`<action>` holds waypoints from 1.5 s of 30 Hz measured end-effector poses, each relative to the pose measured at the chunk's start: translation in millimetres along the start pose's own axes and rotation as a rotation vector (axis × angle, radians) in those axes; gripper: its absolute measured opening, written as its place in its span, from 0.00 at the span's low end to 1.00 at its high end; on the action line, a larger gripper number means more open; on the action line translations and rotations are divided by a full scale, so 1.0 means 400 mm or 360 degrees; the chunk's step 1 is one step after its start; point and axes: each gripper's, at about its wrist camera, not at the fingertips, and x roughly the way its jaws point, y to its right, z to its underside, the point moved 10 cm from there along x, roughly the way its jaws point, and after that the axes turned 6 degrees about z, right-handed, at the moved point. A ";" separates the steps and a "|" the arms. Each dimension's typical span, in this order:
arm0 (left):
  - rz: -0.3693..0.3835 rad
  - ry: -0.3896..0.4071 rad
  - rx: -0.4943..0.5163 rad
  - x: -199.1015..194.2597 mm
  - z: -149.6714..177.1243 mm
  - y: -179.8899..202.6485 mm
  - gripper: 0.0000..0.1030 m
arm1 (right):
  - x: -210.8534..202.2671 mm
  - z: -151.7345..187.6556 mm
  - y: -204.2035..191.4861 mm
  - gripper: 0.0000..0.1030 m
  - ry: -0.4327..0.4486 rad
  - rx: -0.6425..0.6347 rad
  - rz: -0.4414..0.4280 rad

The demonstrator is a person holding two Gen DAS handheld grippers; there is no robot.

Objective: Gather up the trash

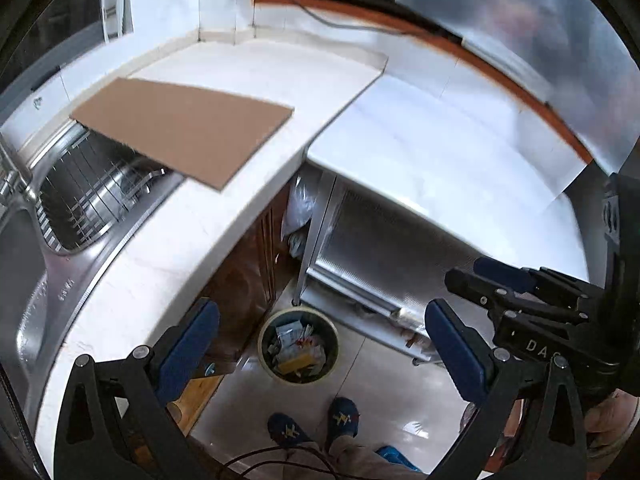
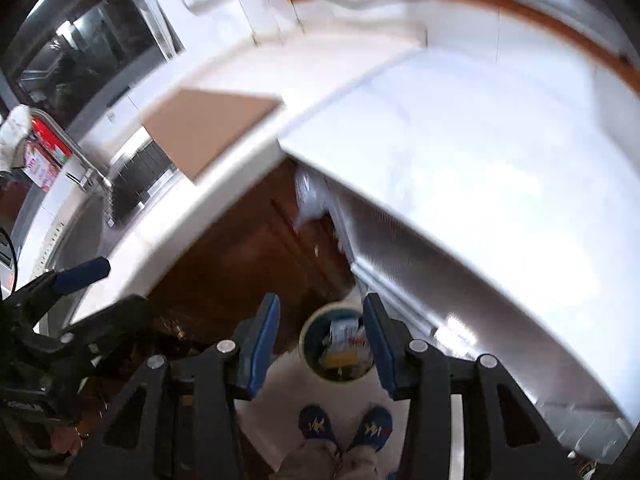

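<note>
A sheet of cardboard [image 1: 184,132] lies on the bench [image 1: 256,80], its near left corner overhanging the sink [image 1: 80,200] set into the bench's left end. To the right of the bench stands a lower cabinet [image 1: 440,160]. A bag [image 1: 298,208] hangs in the gap between them. On the floor [image 1: 380,392] before that gap stands a bin [image 1: 298,344] with trash [image 1: 296,346] in it. A person's feet [image 1: 312,426] stand just before the bin.

My right gripper [image 2: 320,340] hangs open, empty, above the filled trash bin [image 2: 338,346]; my slippers [image 2: 346,426] below
</note>
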 end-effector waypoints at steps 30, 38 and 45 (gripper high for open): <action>-0.0293 0.0372 0.0000 -0.254 -0.161 0.042 0.99 | -0.308 -0.158 -0.044 0.50 0.0465 0.0042 0.0129; -0.0302 0.0343 -0.0022 -0.233 -0.164 0.028 0.99 | -0.301 -0.169 -0.042 0.50 0.0467 0.0053 0.0156; -0.0325 0.0328 -0.0028 -0.227 -0.164 0.020 0.99 | -0.291 -0.171 -0.040 0.50 0.0448 0.0057 0.0159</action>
